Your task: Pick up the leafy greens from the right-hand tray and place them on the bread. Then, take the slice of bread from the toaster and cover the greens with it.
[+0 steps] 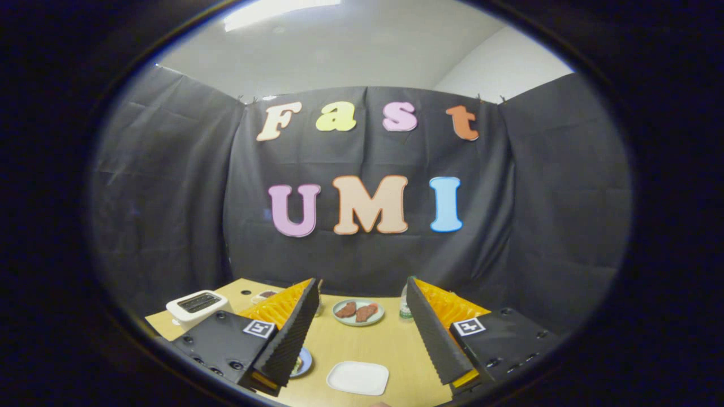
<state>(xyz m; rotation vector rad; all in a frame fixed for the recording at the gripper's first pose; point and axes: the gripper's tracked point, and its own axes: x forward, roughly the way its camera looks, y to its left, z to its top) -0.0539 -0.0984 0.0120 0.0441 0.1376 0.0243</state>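
Observation:
My gripper (pixel 362 285) hangs above a wooden table (pixel 367 345), open, with nothing between its fingers. A white toaster (pixel 197 306) stands at the table's left, beyond the left finger (pixel 291 333); its slot looks dark and I cannot make out a slice in it. A blue-rimmed plate (pixel 304 362) peeks out from under the left finger with something greenish on it, mostly hidden. A white square plate (pixel 358 377) lies bare between the fingers, close below them.
A pale green plate (pixel 358 312) with two reddish-brown pieces sits at the far middle of the table. A small bottle (pixel 404 306) stands behind the right finger (pixel 435 333). Another small dish (pixel 264 295) lies beyond the toaster. Black cloth walls close the table's far side.

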